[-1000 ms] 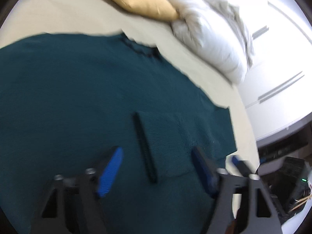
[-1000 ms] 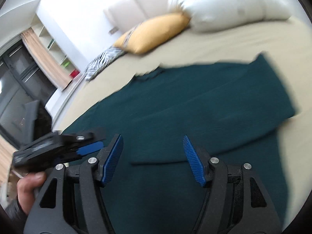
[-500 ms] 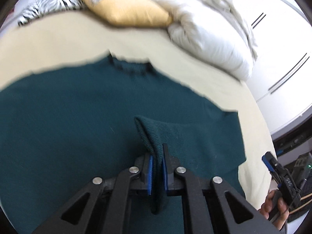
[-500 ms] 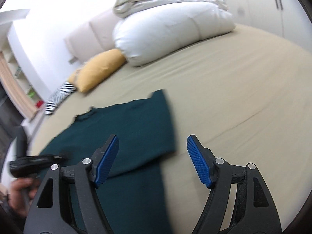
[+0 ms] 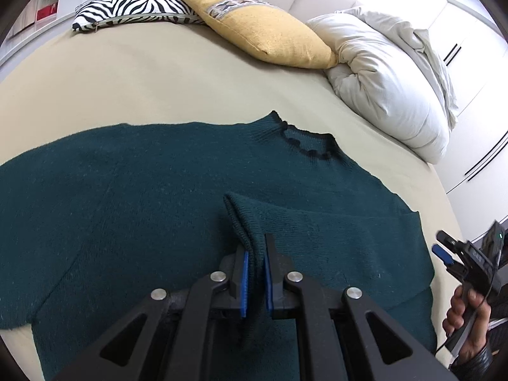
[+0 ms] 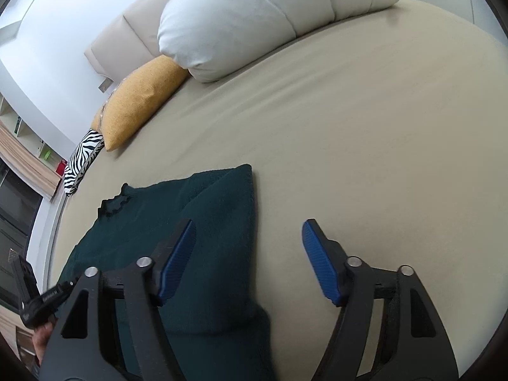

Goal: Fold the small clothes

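Clearly the left gripper is clamped on a raised fold of the dark green knitted sweater, its blue pads pressing the ribbed cuff edge between them. Ahead of it the rest of the garment lies flat on the beige bedsheet, its dark-trimmed neckline up and to the right. Beyond that sit a mustard-yellow cushion, a zebra-striped cushion and a bunched white duvet. The right gripper hangs over the sweater's right edge, its jaws apart and closing with nothing gripped; its left pad is over the knit, its right pad over bare sheet.
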`<action>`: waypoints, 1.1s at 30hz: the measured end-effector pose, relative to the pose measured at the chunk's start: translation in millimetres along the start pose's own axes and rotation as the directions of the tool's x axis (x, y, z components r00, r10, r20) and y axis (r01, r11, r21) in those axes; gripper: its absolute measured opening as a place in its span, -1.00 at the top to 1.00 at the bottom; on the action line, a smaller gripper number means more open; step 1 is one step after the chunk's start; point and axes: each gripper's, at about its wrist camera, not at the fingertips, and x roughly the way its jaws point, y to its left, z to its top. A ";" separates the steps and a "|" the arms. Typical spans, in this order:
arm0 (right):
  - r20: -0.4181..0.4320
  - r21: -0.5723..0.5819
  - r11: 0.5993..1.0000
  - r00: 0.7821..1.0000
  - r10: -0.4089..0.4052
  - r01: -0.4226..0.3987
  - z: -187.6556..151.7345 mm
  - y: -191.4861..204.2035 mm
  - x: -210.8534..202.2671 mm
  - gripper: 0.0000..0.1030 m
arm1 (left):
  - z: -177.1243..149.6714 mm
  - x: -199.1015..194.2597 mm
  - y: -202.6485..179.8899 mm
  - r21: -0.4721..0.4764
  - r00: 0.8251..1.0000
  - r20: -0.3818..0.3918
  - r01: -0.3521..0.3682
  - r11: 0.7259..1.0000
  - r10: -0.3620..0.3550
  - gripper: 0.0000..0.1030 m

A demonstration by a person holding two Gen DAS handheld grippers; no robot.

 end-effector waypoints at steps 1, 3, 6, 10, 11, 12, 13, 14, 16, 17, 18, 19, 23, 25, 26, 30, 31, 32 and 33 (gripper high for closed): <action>-0.014 0.003 1.000 1.000 0.000 0.000 2.1 4.0 9.4 -0.12 | 0.1 -0.8 0.9 0.003 1.000 0.008 0.003 1.000 -0.003 0.83; -0.049 -0.018 1.000 0.999 0.000 -0.001 4.4 13.0 28.4 0.13 | 0.3 -0.5 3.0 0.004 1.000 0.010 0.004 1.000 -0.004 0.83; -0.121 -0.073 0.997 0.992 -0.036 0.027 2.6 26.3 58.3 0.61 | -1.9 2.8 6.7 0.012 1.000 0.001 0.000 1.000 0.000 0.82; -0.096 -0.091 0.993 0.991 -0.089 0.081 6.8 30.7 62.1 0.89 | -2.1 -1.1 7.7 0.019 1.000 0.029 0.007 1.000 -0.007 0.82; -0.083 -0.096 0.992 0.992 -0.091 0.083 7.4 31.2 59.9 0.89 | -3.7 -3.0 7.2 0.022 0.999 0.041 0.006 1.000 -0.007 0.82; -0.069 -0.100 0.991 0.993 -0.095 0.088 6.8 31.0 57.9 0.90 | -4.0 -1.3 5.8 0.030 0.999 0.050 0.001 1.000 -0.003 0.82; -0.062 -0.096 0.991 0.993 -0.096 0.090 5.9 29.7 57.9 0.90 | -5.1 5.6 4.7 0.041 0.999 0.043 -0.012 0.999 0.011 0.82; -0.057 -0.083 0.992 0.994 -0.098 0.093 4.2 26.1 60.9 0.90 | -6.4 12.9 6.2 0.041 1.000 0.026 -0.018 0.999 0.017 0.82; -0.053 -0.043 0.997 0.996 -0.070 0.068 -0.8 12.8 72.6 0.92 | -5.4 14.1 10.2 0.031 0.999 0.034 -0.005 1.000 0.004 0.82; -0.044 -0.026 0.998 0.997 -0.057 0.056 -2.5 8.5 67.7 0.91 | -4.1 12.8 10.6 0.031 0.999 0.035 -0.002 1.000 0.001 0.82; -0.037 -0.028 0.998 0.998 -0.057 0.056 -2.9 9.7 64.8 0.89 | -2.8 11.6 10.6 0.034 0.999 0.036 0.000 0.999 -0.001 0.82; -0.036 -0.044 0.997 0.997 -0.063 0.061 -3.7 12.9 63.3 0.88 | -1.5 9.4 10.6 0.040 0.999 0.041 0.002 0.999 -0.004 0.82; -0.065 -0.013 1.000 0.998 -0.026 0.025 -2.9 13.1 45.4 0.72 | -0.6 9.9 13.1 0.031 0.999 0.034 0.009 0.999 -0.010 0.80; -0.061 0.025 1.000 0.998 0.014 -0.012 -6.6 9.5 28.3 0.49 | -1.6 11.5 10.9 0.042 1.000 0.031 0.001 0.999 -0.002 0.79; -0.061 0.025 0.999 0.998 0.028 -0.027 -12.4 11.0 19.6 0.27 | -2.0 12.6 10.1 0.047 1.000 0.029 -0.003 0.999 0.001 0.79; -0.141 -0.170 0.983 0.986 -0.090 0.066 -38.6 34.3 21.5 0.22 | -1.6 9.9 10.4 0.042 1.000 0.031 -0.002 0.999 0.000 0.79; -0.112 -0.252 0.960 0.982 -0.152 0.120 -47.2 42.9 21.4 0.26 | -2.1 6.4 10.8 0.040 0.999 0.038 -0.004 0.999 0.002 0.79; -0.099 -0.261 0.955 0.981 -0.169 0.138 -49.9 43.8 20.1 0.38 | -3.0 3.5 11.4 0.038 0.999 0.046 -0.005 0.999 0.003 0.79; -0.097 -0.232 0.963 0.982 -0.163 0.137 -49.3 39.8 17.7 0.50 | -5.0 1.1 13.1 0.031 0.998 0.056 -0.007 1.000 0.005 0.79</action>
